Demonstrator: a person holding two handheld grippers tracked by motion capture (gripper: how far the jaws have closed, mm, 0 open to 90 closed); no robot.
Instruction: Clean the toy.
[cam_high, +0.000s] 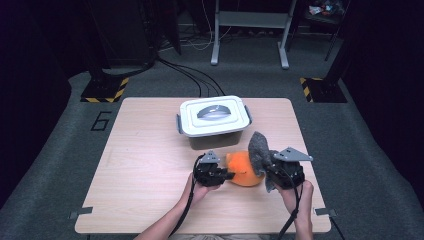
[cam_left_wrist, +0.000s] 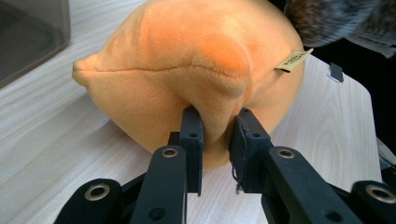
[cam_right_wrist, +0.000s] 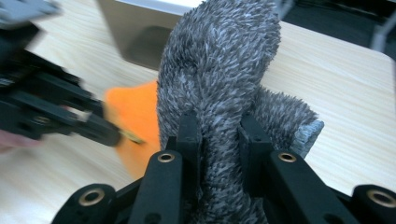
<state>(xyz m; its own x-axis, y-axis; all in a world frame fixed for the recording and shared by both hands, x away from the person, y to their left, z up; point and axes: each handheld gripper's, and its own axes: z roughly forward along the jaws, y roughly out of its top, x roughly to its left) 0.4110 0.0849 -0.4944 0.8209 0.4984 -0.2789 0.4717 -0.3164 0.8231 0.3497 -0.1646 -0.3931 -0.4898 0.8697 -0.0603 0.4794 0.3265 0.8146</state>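
Left claw (cam_left_wrist: 215, 128) pinches the round orange plush toy (cam_left_wrist: 196, 70) on the table (cam_high: 145, 165); right claw (cam_right_wrist: 218, 128) clamps the shaggy grey fabric piece (cam_right_wrist: 219, 70).

orange plush (cam_high: 243, 170): rounded soft body, seam across it, small tan label on one side, pointed nub at one end. Lies on the table just in front of the lidded box, a fold of it pinched up. Grey furry piece (cam_high: 259, 150): shaggy speckled pile, flat felt-like edge at one side, standing upright, touching the orange plush's right end
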